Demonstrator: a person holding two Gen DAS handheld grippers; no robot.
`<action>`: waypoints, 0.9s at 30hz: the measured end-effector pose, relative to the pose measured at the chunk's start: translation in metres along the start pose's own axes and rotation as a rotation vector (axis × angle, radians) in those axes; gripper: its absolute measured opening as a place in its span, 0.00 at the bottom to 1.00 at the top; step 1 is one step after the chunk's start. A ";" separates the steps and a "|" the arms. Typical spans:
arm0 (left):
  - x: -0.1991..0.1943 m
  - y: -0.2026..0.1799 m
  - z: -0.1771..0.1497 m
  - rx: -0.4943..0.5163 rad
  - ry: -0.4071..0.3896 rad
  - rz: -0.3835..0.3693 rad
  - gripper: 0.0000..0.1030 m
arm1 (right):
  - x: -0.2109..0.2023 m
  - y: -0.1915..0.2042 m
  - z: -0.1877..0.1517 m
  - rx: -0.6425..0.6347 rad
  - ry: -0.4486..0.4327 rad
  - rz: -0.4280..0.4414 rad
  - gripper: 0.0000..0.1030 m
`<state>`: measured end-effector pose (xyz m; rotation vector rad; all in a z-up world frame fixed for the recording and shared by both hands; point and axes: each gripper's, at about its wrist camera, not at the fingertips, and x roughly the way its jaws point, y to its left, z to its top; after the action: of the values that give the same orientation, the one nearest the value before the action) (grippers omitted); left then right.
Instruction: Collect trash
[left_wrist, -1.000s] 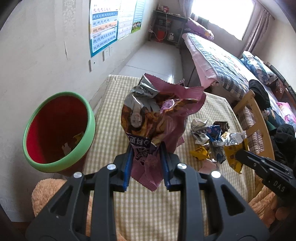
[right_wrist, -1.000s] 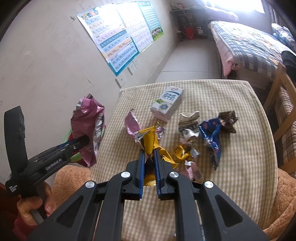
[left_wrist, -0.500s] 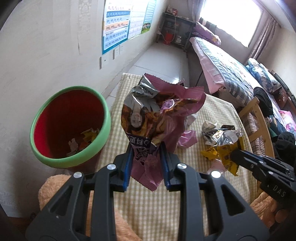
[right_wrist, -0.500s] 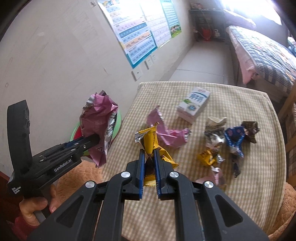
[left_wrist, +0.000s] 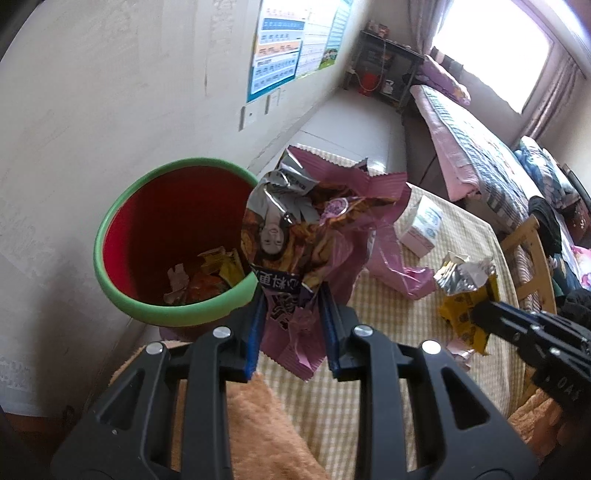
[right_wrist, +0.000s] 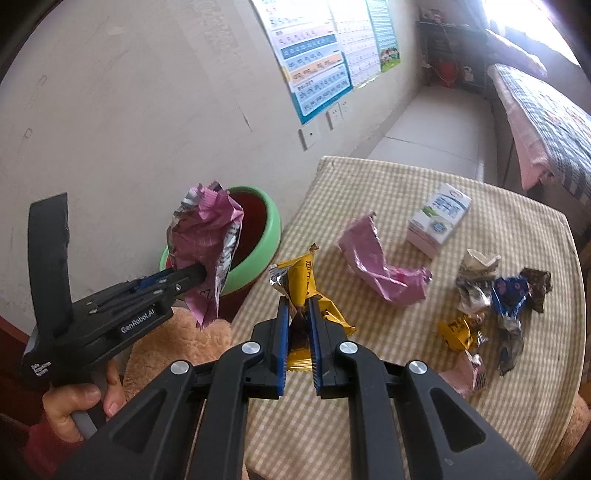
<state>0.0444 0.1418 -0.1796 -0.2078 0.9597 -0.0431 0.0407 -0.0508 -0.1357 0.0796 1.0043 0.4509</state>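
The left gripper (left_wrist: 291, 332) fingers hold a purple snack bag (left_wrist: 314, 236) beside the bin (left_wrist: 166, 306) at nine o'clock. The right gripper (right_wrist: 297, 336) fingers pinch a yellow wrapper (right_wrist: 301, 280) over the counter (right_wrist: 406, 406).

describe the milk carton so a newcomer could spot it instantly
Start at the checked tablecloth on the table beside the wall. At the table's far end, beyond the loose pink wrapper, a small white milk carton with blue and green print lies on its side. It is the only boxy, uncrumpled thing among the wrappers.

bin mouth (left_wrist: 173, 236) is wide open, only the wall (left_wrist: 92, 110) crowding its far side, table edge (right_wrist: 273, 273) beside it.
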 end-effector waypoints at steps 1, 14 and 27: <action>-0.001 0.003 0.000 -0.007 -0.001 0.005 0.26 | 0.001 0.002 0.003 -0.007 -0.001 0.002 0.11; -0.005 0.048 0.003 -0.092 -0.015 0.079 0.26 | 0.022 0.027 0.026 -0.070 0.010 0.036 0.11; -0.003 0.066 0.011 -0.124 -0.020 0.112 0.26 | 0.041 0.041 0.043 -0.111 0.022 0.062 0.11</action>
<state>0.0480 0.2082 -0.1834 -0.2679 0.9537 0.1214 0.0812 0.0087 -0.1345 0.0059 0.9990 0.5641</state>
